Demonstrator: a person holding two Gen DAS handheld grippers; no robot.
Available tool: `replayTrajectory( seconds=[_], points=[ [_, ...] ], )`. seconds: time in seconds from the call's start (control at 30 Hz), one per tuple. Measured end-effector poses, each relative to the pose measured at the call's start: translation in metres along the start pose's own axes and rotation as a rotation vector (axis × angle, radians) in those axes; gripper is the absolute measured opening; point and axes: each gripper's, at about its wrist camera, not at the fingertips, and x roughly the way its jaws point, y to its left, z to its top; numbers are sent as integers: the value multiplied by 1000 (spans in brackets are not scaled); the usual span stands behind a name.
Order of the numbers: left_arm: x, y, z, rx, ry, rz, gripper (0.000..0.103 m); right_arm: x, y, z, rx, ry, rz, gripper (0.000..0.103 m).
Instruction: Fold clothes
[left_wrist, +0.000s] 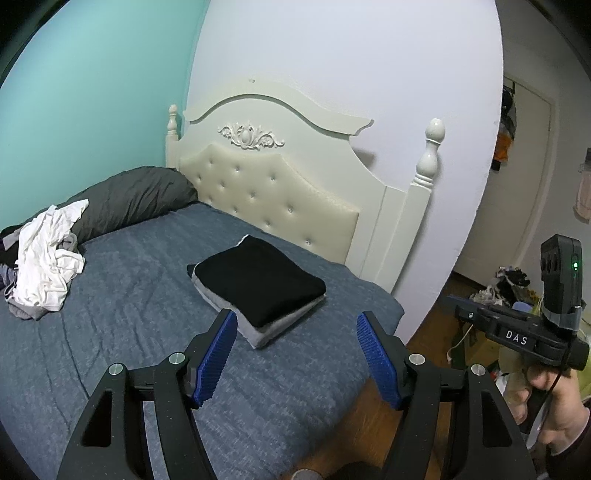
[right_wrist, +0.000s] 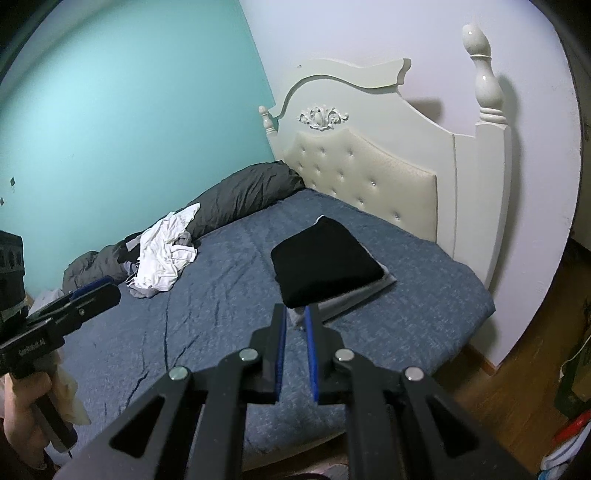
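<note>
A: What is already done?

B: A black garment (left_wrist: 258, 278) is folded on a grey one (left_wrist: 273, 325), stacked near the headboard (left_wrist: 273, 192).

A: What is left?

B: The crumpled white garment (left_wrist: 48, 258) at far left on the bed (left_wrist: 129, 332). The left gripper (left_wrist: 295, 350) fingers are held apart; the right gripper (right_wrist: 295, 332) fingers are nearly together, nothing is clamped.

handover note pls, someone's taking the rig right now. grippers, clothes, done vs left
Left gripper: open, empty, held above the bed short of the folded stack.
Right gripper: fingers nearly closed, a narrow gap between them, nothing visibly held, pointing at the stack's near corner.
Done: black garment folded on top of a folded grey one, near the headboard.
Left: crumpled pile, white garment on top with grey and dark pieces under it, by the dark pillow at the far side of the bed. Fold those and stack.
</note>
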Motion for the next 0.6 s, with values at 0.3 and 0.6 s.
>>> replayTrajectory(
  seconds=[0.3,0.6],
  points=[
    [-26,0,-15,-2,-9,-1,72,-22,15,-20,13,-22,3,10],
    [-37,-2,-29,9,-9,-9,77,-38,24,-42,-4,-32,-22,10]
  ],
)
